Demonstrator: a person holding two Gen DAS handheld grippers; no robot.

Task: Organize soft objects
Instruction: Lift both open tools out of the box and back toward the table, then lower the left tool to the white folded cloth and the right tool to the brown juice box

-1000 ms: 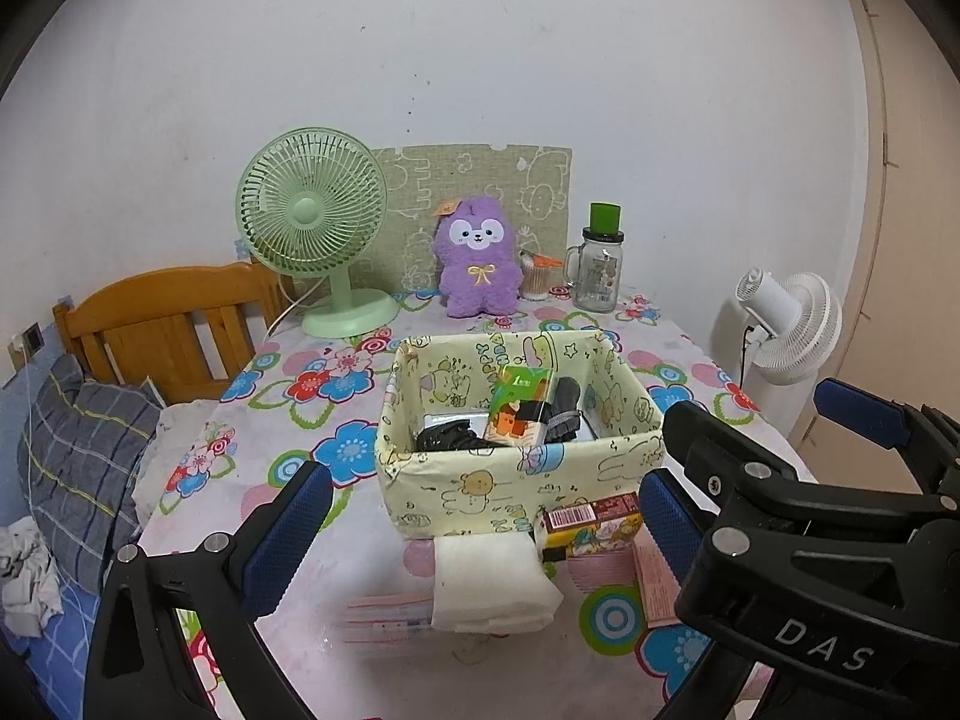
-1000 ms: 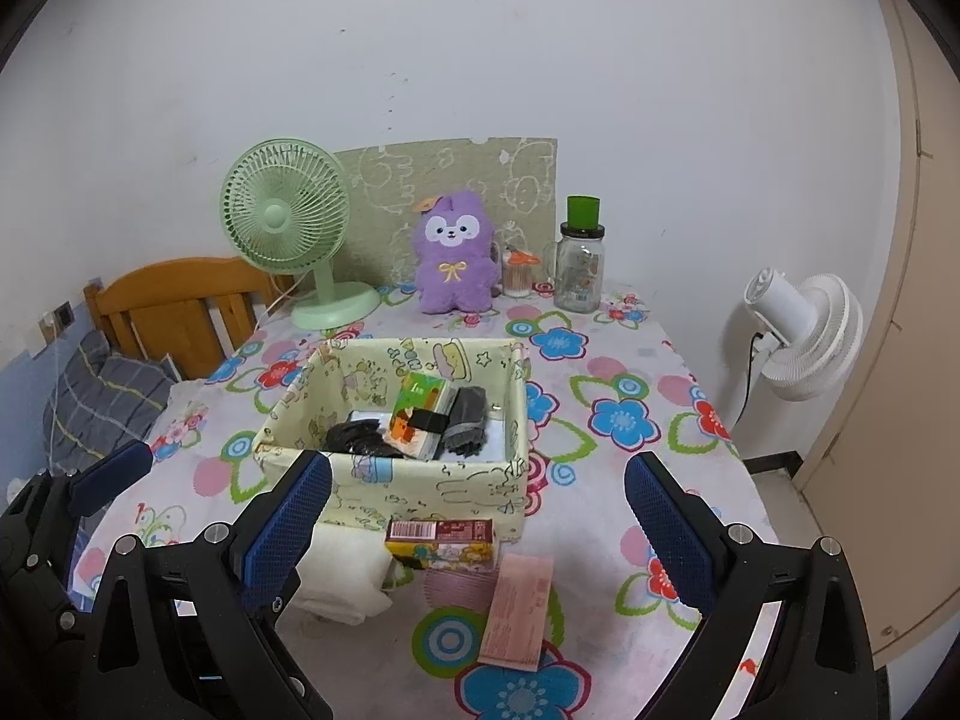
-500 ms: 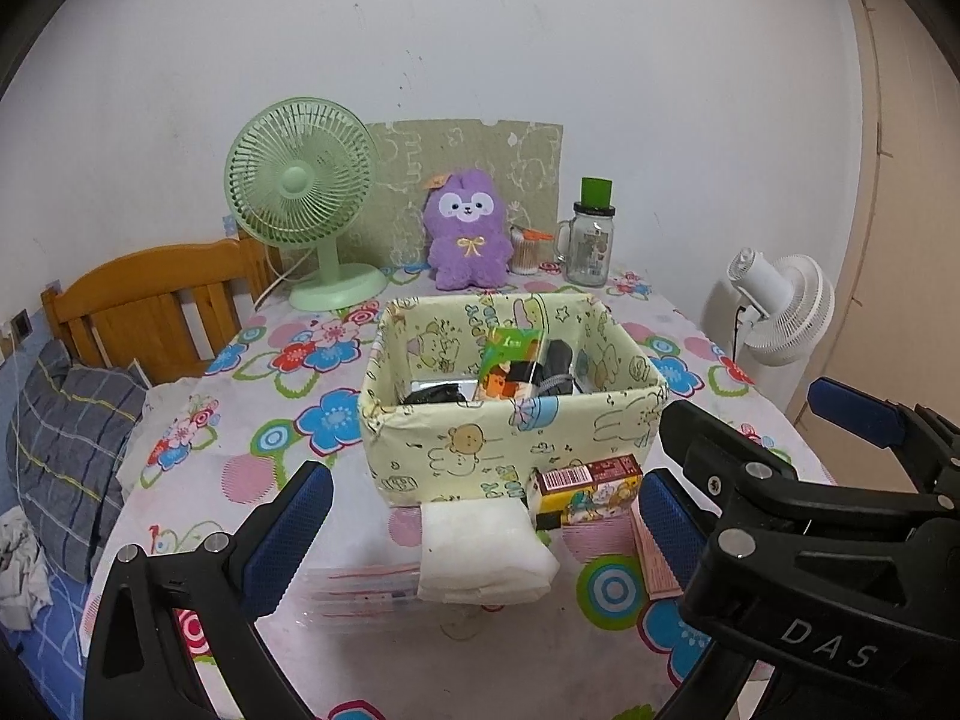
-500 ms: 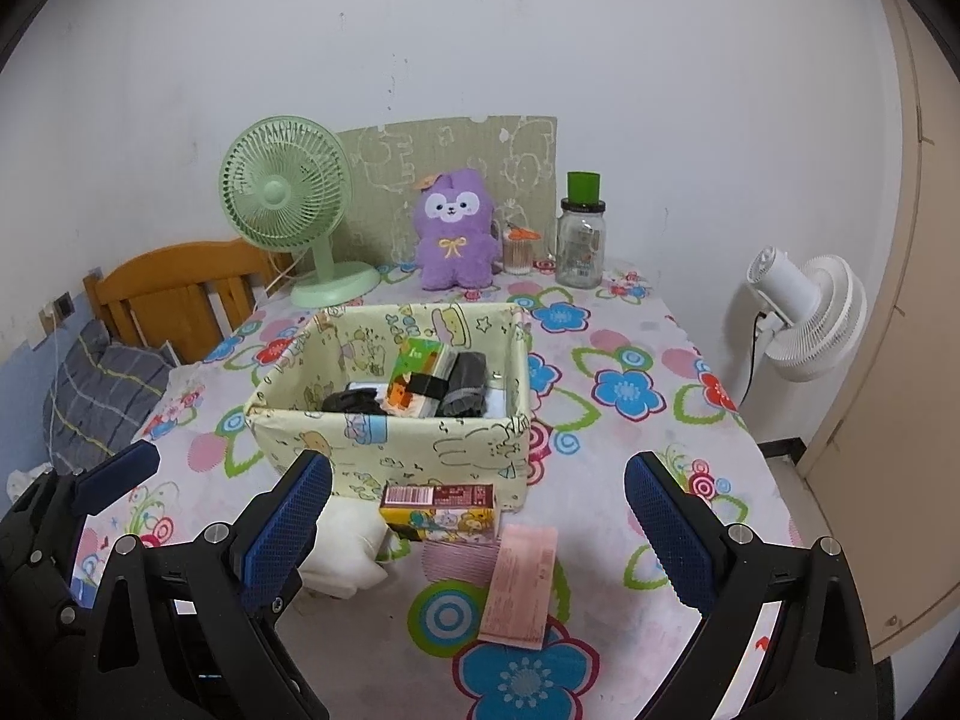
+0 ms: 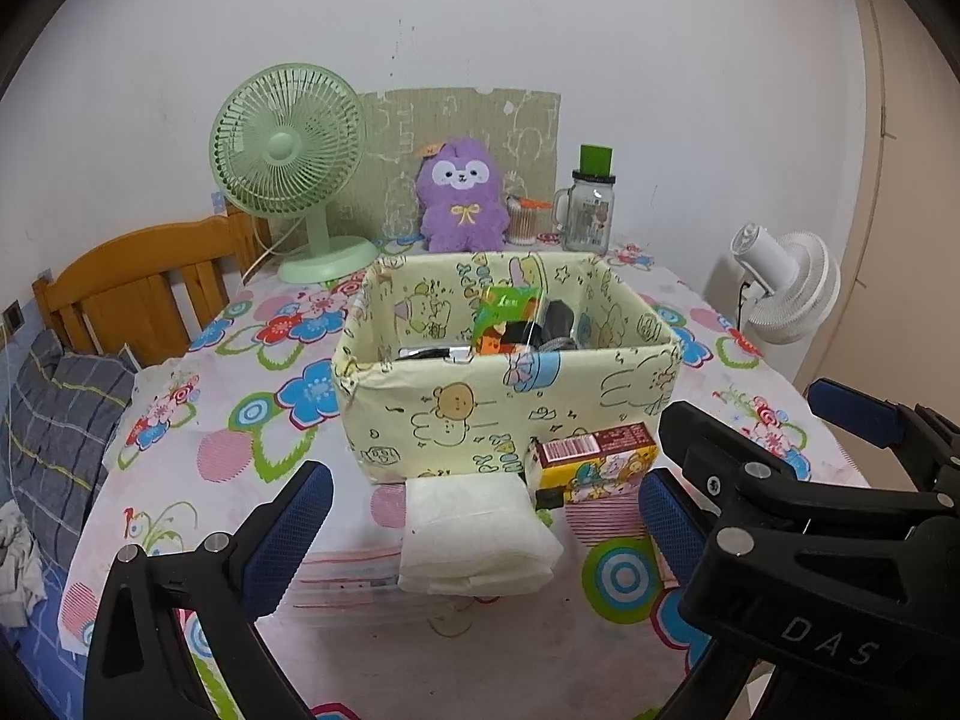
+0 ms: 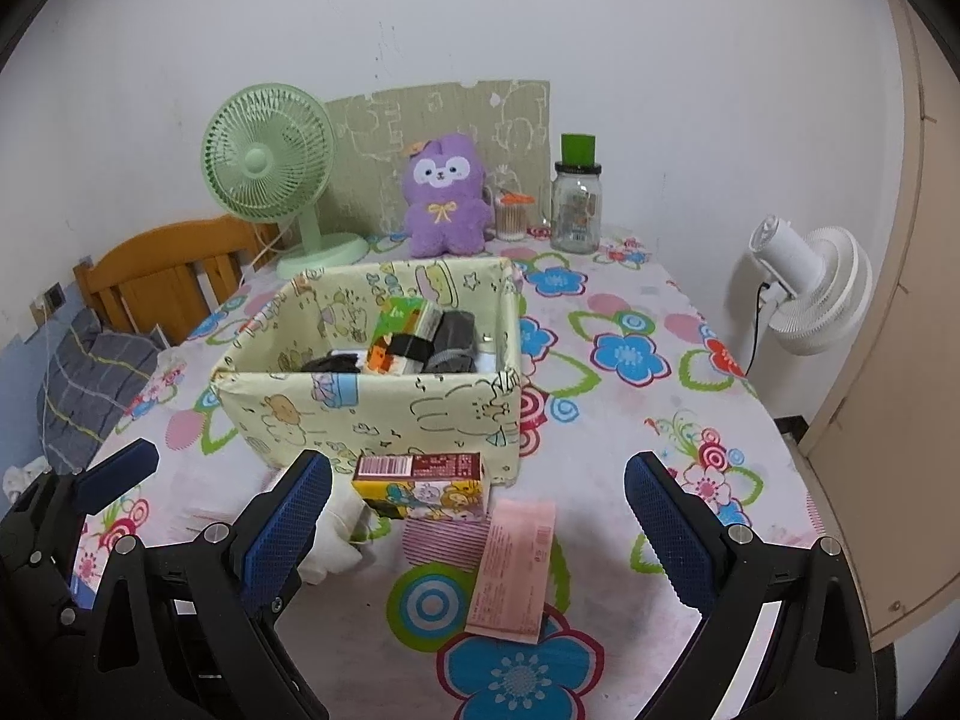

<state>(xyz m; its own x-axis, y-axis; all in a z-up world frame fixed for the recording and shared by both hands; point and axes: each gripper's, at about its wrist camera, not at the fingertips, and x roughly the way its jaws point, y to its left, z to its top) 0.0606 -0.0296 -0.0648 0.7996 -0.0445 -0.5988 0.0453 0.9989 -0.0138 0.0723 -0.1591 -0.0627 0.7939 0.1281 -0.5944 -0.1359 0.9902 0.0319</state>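
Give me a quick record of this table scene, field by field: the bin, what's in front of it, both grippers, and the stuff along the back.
bin: pale yellow cartoon-print fabric bin, open top, already holding packets and dark items
in front of bin: white tissue pack, small cartoon carton, pink paper slip
left gripper: open, empty, lined up with the tissue pack
right gripper: open, empty
back of table: green desk fan, purple plush, glass jar with green lid

The left gripper gapes above a folded white tissue pack; at 12 o'clock sits a pale-yellow cartoon-print fabric box.
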